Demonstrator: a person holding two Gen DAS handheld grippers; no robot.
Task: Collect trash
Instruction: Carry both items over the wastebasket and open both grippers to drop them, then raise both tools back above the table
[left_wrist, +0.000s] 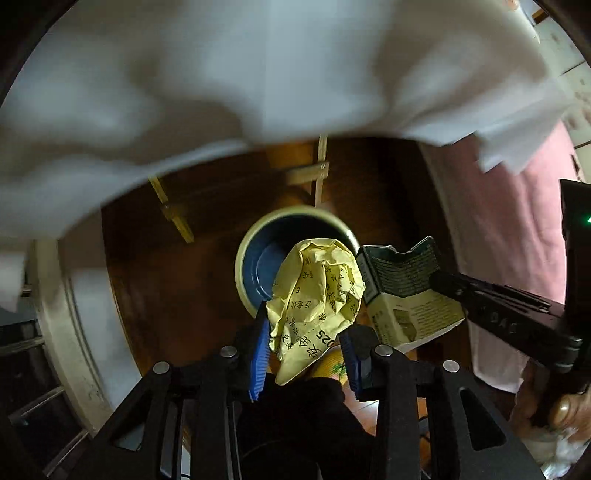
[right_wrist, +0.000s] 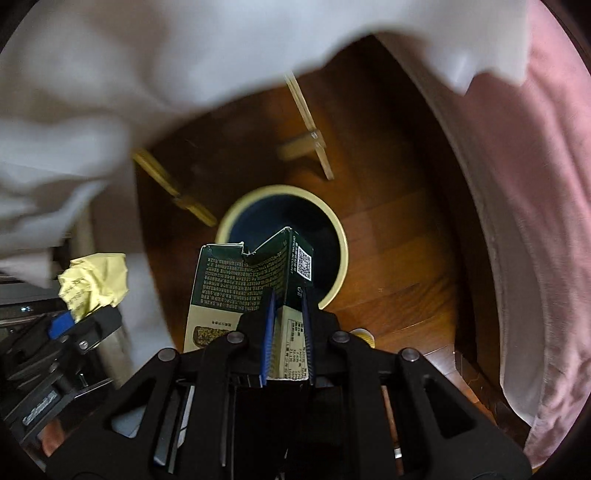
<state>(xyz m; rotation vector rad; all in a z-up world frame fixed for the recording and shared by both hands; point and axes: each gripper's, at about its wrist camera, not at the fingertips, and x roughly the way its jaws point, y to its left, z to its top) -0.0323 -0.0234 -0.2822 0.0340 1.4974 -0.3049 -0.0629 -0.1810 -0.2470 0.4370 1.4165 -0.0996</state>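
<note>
Left wrist view: left gripper (left_wrist: 303, 354), blue pads to either side of a crumpled yellow paper (left_wrist: 317, 291); whether the pads press on it cannot be told, the right pad appearing just clear of the wad. Beyond and below the fingertips stands the waste bin (left_wrist: 255, 243), cream rim, blue inside, mouth upward on the wooden floor (left_wrist: 155, 280); the paper overlaps its near rim. To the right, the right gripper (left_wrist: 439, 280) carries a green carton (left_wrist: 402, 291). White cloth (left_wrist: 184, 92) hangs above. Right wrist view: right gripper (right_wrist: 288, 332) clamped on the green carton (right_wrist: 251, 280), long axis running forward along the fingers, top end over the bin (right_wrist: 332, 229) mouth. The paper (right_wrist: 96, 280) sits off to the left. Judgement: both loads hang above the bin; the carton is better centred.
</note>
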